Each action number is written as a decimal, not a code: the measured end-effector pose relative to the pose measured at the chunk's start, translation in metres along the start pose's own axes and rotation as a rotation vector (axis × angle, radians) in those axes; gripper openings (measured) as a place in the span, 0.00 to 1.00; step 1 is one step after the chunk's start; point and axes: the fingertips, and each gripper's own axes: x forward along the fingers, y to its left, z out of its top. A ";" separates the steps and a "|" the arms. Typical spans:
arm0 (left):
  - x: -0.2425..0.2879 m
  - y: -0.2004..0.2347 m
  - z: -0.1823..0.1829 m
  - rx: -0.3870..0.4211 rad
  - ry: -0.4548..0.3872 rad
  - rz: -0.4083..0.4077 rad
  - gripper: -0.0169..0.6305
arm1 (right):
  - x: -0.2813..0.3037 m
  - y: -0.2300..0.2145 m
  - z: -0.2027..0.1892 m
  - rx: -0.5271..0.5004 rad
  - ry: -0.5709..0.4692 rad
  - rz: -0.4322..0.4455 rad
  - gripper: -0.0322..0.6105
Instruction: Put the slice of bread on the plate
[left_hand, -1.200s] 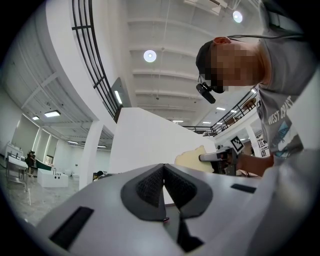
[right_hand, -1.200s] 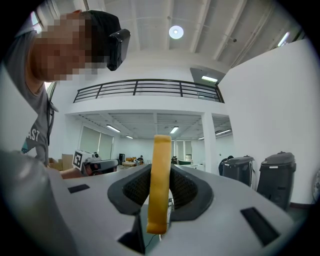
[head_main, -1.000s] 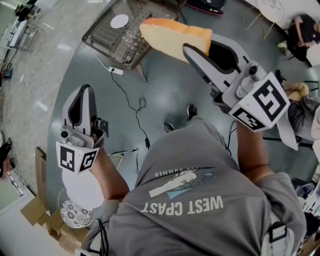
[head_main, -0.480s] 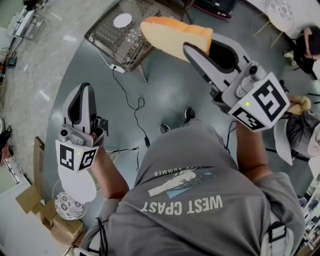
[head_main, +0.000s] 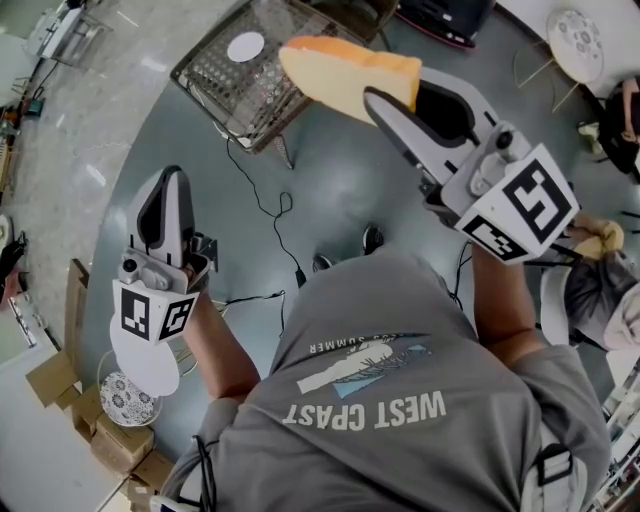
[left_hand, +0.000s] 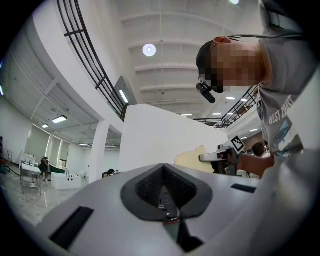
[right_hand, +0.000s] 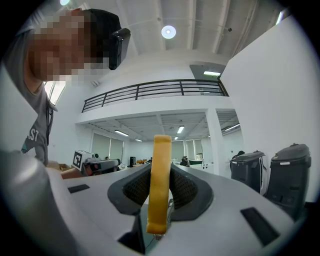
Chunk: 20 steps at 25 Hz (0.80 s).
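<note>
A slice of bread (head_main: 350, 75) with an orange crust sticks out sideways from my right gripper (head_main: 395, 95), which is shut on it at chest height. Seen along the jaws, the bread (right_hand: 161, 165) stands on edge between the pads of the right gripper (right_hand: 160, 187). A small white plate (head_main: 245, 45) lies on a wire-mesh table (head_main: 215, 90), ahead and to the left of the bread. My left gripper (head_main: 165, 215) is held out at the left, shut and holding nothing. Its pads (left_hand: 150, 185) meet in the left gripper view, where the bread (left_hand: 192, 160) shows at the right.
Black cables (head_main: 265, 215) trail over the grey floor. Cardboard boxes (head_main: 110, 440) and a patterned round disc (head_main: 128, 398) sit at the lower left. A patterned round table (head_main: 575, 30) and a seated person (head_main: 600, 290) are at the right. Two dark bins (right_hand: 292, 175) stand ahead.
The floor, boxes and cables have slid down and left in the head view as the person walks. Both grippers keep their pose, and the bread stays in the right one.
</note>
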 end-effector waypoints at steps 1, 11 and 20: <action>0.007 -0.003 -0.002 0.001 0.002 0.005 0.04 | -0.002 -0.007 0.000 0.002 0.000 0.007 0.19; 0.033 -0.009 -0.017 0.006 0.024 0.046 0.04 | 0.004 -0.041 -0.008 0.013 -0.004 0.060 0.19; 0.034 0.014 -0.012 0.009 0.014 0.025 0.04 | 0.024 -0.039 -0.005 0.009 -0.001 0.042 0.19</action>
